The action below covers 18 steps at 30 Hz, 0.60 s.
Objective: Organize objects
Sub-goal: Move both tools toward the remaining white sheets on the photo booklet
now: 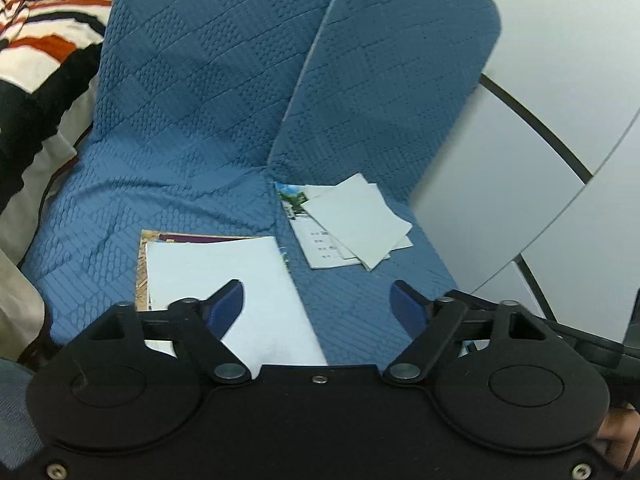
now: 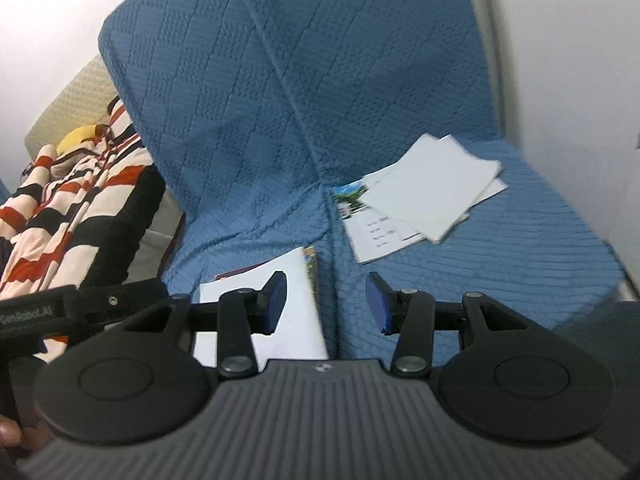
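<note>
My left gripper [image 1: 316, 304] and right gripper [image 2: 326, 304] are spread wide, empty. The white booklet [image 1: 236, 296] lies flat on the blue sofa cover [image 1: 192, 120], long axis toward the backrest.

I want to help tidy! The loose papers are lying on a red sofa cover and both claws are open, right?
Not quite: the sofa cover is blue, as the left wrist view shows. The loose papers do lie on it, and the left claw and right claw are both open.
</note>
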Tool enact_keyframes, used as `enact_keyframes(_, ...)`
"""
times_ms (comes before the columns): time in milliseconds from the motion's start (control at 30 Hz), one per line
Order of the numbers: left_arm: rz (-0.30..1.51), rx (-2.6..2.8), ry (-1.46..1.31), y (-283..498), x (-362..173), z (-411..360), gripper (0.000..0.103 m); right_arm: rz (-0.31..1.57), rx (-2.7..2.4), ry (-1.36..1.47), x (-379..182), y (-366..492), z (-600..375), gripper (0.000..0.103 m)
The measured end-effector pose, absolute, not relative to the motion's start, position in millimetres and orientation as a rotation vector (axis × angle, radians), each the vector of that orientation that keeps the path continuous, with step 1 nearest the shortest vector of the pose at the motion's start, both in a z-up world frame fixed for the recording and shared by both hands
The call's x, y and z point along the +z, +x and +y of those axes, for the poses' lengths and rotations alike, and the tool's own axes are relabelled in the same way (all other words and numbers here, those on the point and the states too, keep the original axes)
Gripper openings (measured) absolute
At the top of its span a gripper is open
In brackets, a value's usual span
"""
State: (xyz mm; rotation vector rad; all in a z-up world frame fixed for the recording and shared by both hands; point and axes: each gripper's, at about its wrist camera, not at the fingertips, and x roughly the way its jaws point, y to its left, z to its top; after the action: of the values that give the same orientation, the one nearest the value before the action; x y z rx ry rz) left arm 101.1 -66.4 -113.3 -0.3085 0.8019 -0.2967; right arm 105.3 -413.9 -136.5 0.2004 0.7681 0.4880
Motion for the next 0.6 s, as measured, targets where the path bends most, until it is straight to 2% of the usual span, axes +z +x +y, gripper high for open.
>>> enact_keyframes(167,0.766,-0.336,-0.285,85,-93,-81,0.102,0.765,0.437,0.217,-125,90,-441,0.048)
enact_keyframes(400,0.732,-0.384,-0.257,70,-71,-100,0.102,0.755,0.380,0.218,-117,69,-463,0.050)
enact_keyframes(467,0.720,-0.393,-0.251,67,-68,-104,0.102,0.753,0.376,0.218,-115,64,-466,0.064)
enact_keyframes(500,0.714,-0.400,-0.256,65,-66,-106,0.102,0.751,0.376,0.227,-115,63,-467,0.076)
enact_keyframes(533,0.710,-0.407,-0.262,65,-66,-107,0.102,0.748,0.375,0.236,-115,61,-469,0.084)
enact_keyframes(600,0.705,-0.421,-0.270,65,-67,-111,0.102,0.747,0.365,0.247,-116,59,-472,0.083)
